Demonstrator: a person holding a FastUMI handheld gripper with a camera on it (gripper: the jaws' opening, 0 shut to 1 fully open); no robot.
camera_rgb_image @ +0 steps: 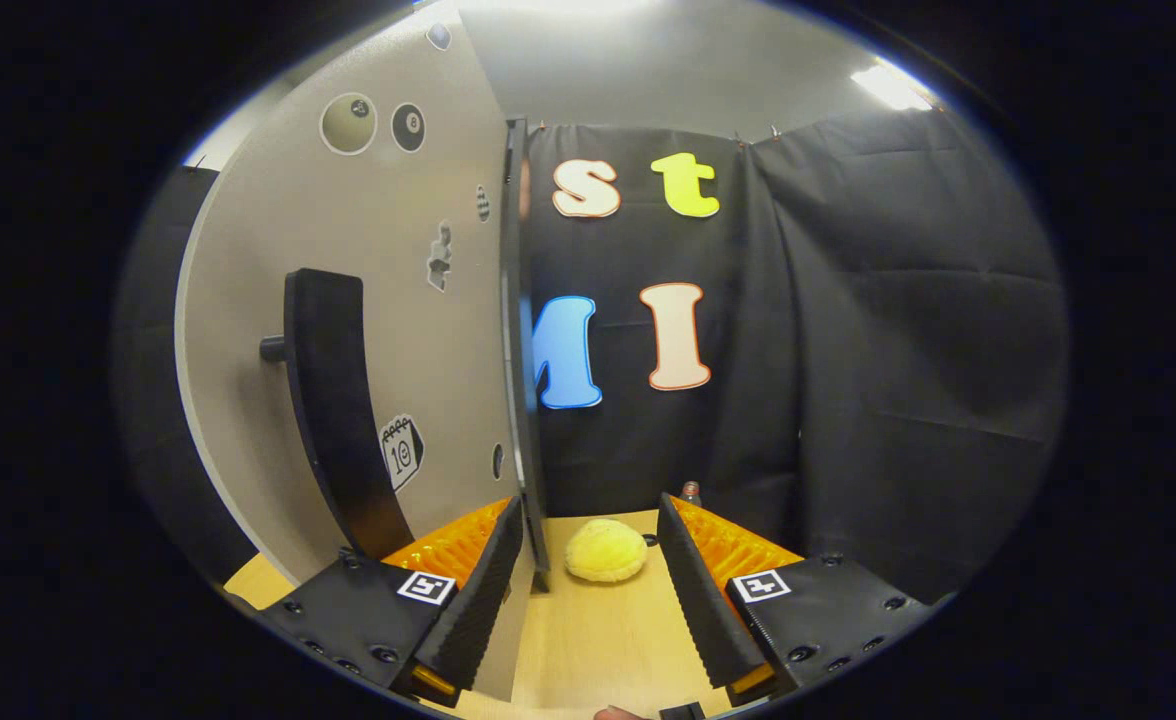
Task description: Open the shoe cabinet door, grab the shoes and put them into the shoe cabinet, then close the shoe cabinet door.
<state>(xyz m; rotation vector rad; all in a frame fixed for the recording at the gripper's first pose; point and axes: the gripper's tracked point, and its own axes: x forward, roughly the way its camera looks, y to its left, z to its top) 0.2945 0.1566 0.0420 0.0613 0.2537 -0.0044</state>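
Observation:
The shoe cabinet door (418, 330), a pale panel with stickers, stands swung out and fills the space to the left. Its long black handle (333, 410) sits on a short peg just beyond my left finger. The door's dark free edge (518, 330) runs down between my fingers, close against the left one. A yellow fluffy shoe (605, 550) lies on the wooden surface (588, 640) just ahead, between the fingers and right beside the door's bottom corner. My gripper (590, 508) is open and nothing is pressed between its fingers.
Black cloth walls close off the space behind and to the right of the shoe. A small dark-topped object (689, 491) peeks up behind the right fingertip, at the foot of the cloth.

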